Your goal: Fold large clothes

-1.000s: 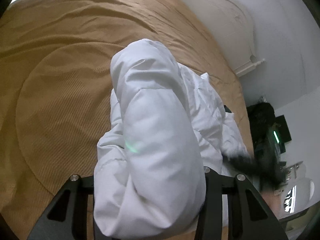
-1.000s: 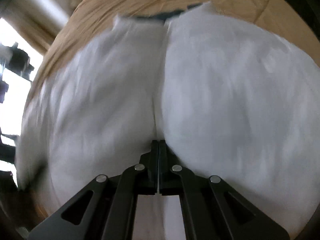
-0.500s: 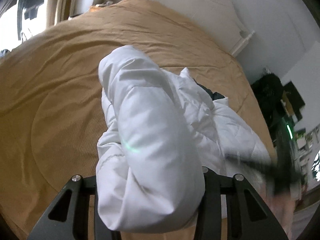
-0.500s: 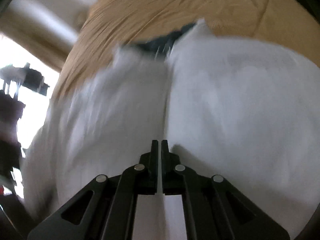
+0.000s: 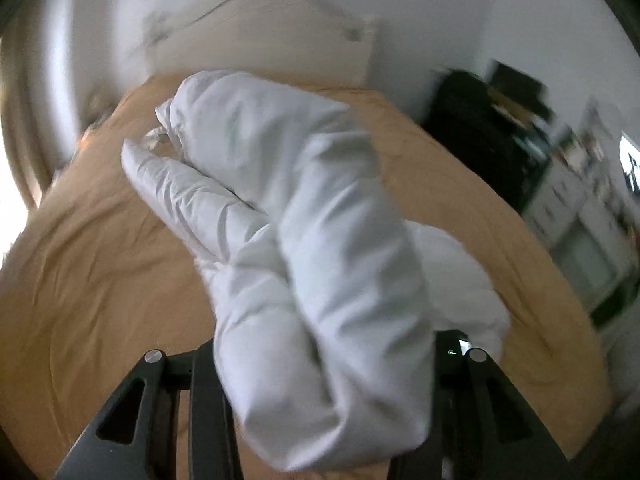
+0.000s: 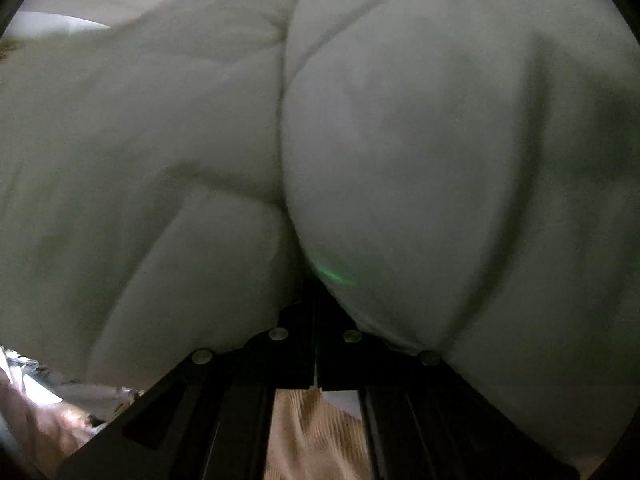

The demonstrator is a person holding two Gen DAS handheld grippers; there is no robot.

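A white puffy jacket hangs lifted above a tan bedspread. My left gripper holds a thick padded bundle of it between widely spaced fingers; a sleeve sticks out up and left. In the right wrist view the jacket fills nearly the whole frame, shaded and close. My right gripper is shut on a fold of the jacket, its fingertips buried in the fabric.
The bed's white headboard stands against the far wall. A dark piece of furniture and cluttered shelves stand at the right. A strip of bedspread shows below my right gripper.
Both grippers have lifted the jacket up off the bed. The left view now tilts up toward the headboard and wall. The jacket has swung close over the right camera.
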